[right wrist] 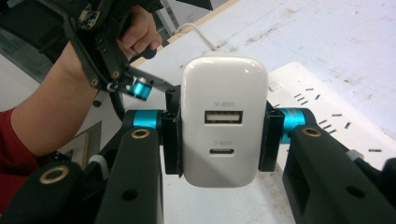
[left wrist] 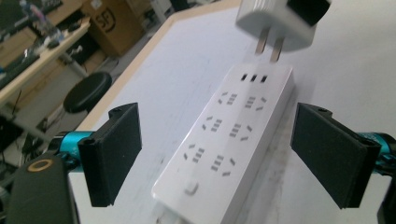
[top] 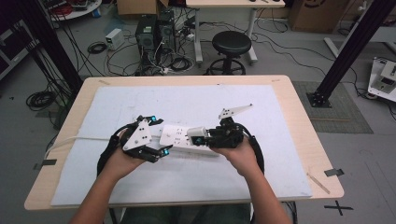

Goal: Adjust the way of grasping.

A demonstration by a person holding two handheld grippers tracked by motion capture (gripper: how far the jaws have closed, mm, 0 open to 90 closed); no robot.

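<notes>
On the wooden table (top: pixel 299 121), under the high view, a pale mat (top: pixel 187 100) covered most of the top, and there in the middle lay the white power strip (top: pixel 180 135), flat, running across between the two hands! Its white cord (top: pixel 77 138) trailed off to the table's left edge, a detail the left gripper view never gave. That same high view set the left gripper (top: pixel 156 135) at the strip's left end and the right gripper (top: pixel 198 136) over its right part, close together, though from up there the gap between plug and strip could not be told. Switch to the left gripper view and it was clear: the left gripper (left wrist: pixel 215 154) stood wide apart, both black pads off the power strip (left wrist: pixel 229 144), which ran up between them untouched, rows of sockets and a small button showing on its face. Above the strip's far end hung the white charger (left wrist: pixel 280 25), its two metal prongs (left wrist: pixel 270 46) pointing down at the strip, bare and out of any socket. The right gripper view gave the other side: the right gripper (right wrist: pixel 223 135) was clamped on the charger (right wrist: pixel 224 121), a pad pressed against each flank, and the charger's back face showed a USB-A port (right wrist: pixel 223 116) above a smaller USB-C port (right wrist: pixel 222 151). Behind it, the person's left hand (right wrist: pixel 140 30) gripped its tool.
</notes>
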